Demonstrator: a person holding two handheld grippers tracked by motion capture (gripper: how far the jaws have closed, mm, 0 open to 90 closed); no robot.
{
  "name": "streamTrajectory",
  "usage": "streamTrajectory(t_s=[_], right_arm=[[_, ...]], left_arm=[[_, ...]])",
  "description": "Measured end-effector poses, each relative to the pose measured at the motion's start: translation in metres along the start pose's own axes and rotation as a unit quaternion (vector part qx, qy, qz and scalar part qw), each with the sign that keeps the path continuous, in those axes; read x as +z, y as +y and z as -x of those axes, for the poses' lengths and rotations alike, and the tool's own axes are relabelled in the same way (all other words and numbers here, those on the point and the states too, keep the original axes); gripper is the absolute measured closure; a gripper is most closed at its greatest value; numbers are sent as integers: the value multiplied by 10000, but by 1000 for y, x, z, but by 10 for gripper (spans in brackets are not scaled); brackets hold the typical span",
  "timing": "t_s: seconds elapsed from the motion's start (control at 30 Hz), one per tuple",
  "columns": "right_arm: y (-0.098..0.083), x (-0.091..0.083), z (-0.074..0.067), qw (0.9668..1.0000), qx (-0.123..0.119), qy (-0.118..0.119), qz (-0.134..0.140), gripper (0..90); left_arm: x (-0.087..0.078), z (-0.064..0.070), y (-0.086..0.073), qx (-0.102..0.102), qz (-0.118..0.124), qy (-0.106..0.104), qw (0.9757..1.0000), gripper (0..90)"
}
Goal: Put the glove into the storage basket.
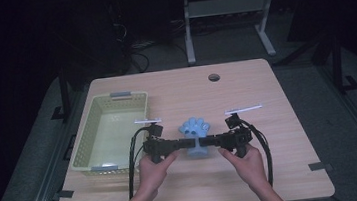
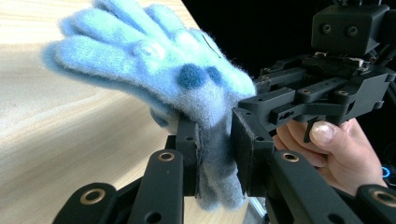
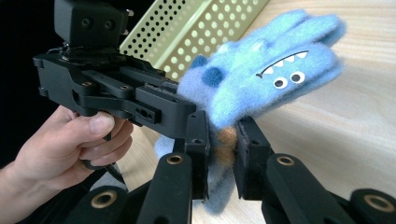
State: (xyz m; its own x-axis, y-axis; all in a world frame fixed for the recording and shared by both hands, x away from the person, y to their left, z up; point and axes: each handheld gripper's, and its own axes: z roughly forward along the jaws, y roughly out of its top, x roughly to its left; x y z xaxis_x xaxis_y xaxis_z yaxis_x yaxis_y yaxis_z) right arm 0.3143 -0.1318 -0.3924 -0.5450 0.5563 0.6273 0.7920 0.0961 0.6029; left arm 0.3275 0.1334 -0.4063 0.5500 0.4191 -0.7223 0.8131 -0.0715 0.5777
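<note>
A person's two hands are holding a fluffy blue glove point(image 1: 194, 130) above a wooden table point(image 1: 279, 120), one gripper on each side of it. In the high view, the left gripper point(image 1: 187, 144) is reaching in from the left and the right gripper point(image 1: 208, 140) from the right, their tips meeting at the glove's cuff, which is hanging just below and between them. The glove's fingers are fanning out beyond the two grippers, away from the person.

In the left gripper view, the left gripper point(image 2: 215, 149) is pinching the cuff end of the glove point(image 2: 154, 74) between narrow jaws, the fabric squeezed flat between the pads, with the glove's fingers spreading up and to the left of the jaws. The right gripper is showing just beyond, to the right, with the right hand point(image 2: 336, 149) wrapped round its handle.

In the right gripper view, the right gripper point(image 3: 222, 149) is likewise clamping the cuff between nearly closed jaws, and the glove point(image 3: 266, 70) is showing a stitched toothy mouth and two small eyes above and right of them. The left hand point(image 3: 70, 140) is gripping the left gripper at the left. A pale yellow basket point(image 1: 109, 133) is sitting on the table beyond the left gripper, on its outer side, well apart from the glove.
</note>
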Motion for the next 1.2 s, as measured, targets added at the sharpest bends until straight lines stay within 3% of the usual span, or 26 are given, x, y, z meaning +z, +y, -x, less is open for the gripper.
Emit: streamTrajectory(t_s=[1.0, 1.2], right_arm=[[50, 35, -35, 9989, -368, 260, -108, 776], [59, 43, -42, 9985, -410, 354, -83, 776]], left_arm=[[-61, -8, 26, -9, 355, 108, 9993, 734], [-75, -8, 31, 94, 430, 156, 9989, 733]])
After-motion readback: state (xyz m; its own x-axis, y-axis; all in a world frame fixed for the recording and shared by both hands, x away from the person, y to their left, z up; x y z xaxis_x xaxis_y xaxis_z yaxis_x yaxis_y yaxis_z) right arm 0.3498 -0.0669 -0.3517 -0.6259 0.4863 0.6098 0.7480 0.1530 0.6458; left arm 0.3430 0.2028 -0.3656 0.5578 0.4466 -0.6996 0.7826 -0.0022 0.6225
